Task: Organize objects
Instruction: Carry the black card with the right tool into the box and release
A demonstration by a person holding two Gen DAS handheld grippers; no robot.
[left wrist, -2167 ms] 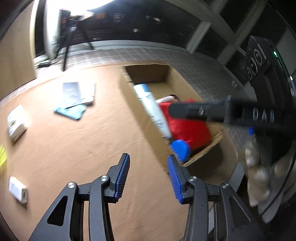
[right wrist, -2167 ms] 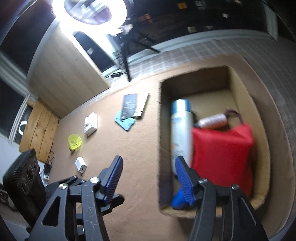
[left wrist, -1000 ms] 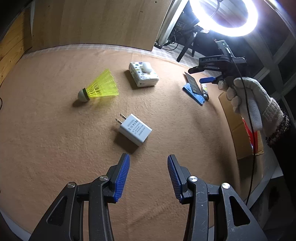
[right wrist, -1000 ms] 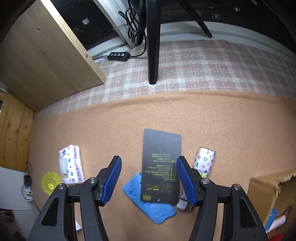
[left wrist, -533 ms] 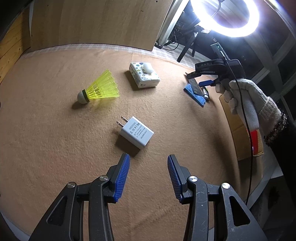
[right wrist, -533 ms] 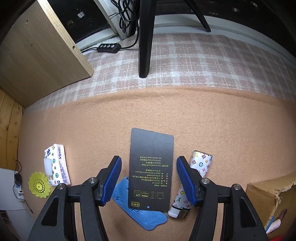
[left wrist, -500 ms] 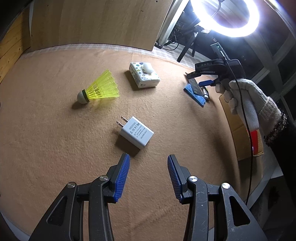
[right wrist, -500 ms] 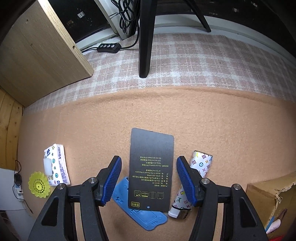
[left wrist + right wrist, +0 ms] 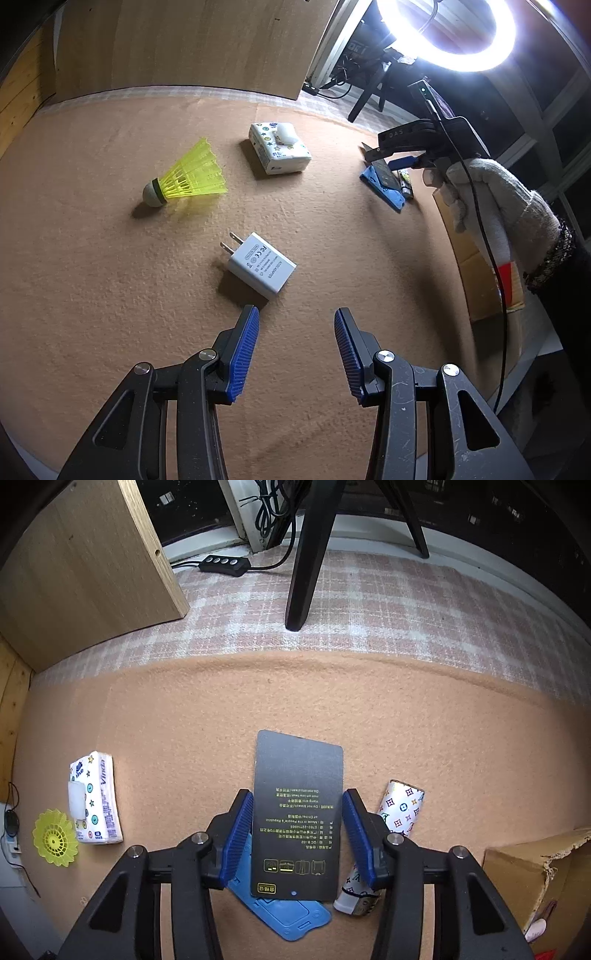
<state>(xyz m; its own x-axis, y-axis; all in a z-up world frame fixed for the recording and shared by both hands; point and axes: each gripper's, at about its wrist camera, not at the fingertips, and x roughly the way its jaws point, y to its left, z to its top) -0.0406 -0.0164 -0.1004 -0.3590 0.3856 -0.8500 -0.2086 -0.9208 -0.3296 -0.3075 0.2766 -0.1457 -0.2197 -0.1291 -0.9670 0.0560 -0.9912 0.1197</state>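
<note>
In the right wrist view a black card [image 9: 297, 775] lies on a blue case [image 9: 288, 915], beside a patterned tube [image 9: 400, 808]. My right gripper [image 9: 298, 812] points down over the card. Its jaws are closing, and the blue pads [image 9: 240, 834] meet the card's two long edges. In the left wrist view my left gripper [image 9: 295, 332] hangs open over the tan mat with nothing between its fingers, just short of a white charger [image 9: 264, 271]. A yellow shuttlecock [image 9: 188, 175] and a tissue pack [image 9: 280, 149] lie farther off. A gloved hand [image 9: 487, 195] holds the right gripper [image 9: 395, 157].
A cardboard box [image 9: 517, 867] stands at the mat's right edge, with red cloth showing inside. Behind the mat are a wooden panel [image 9: 85, 565], a black tripod leg [image 9: 306, 561], a power strip [image 9: 223, 565] and a bright ring light [image 9: 447, 33].
The right gripper has sunk closer to the black card and its jaws have narrowed from wide of the card to its edges. The left gripper has kept still.
</note>
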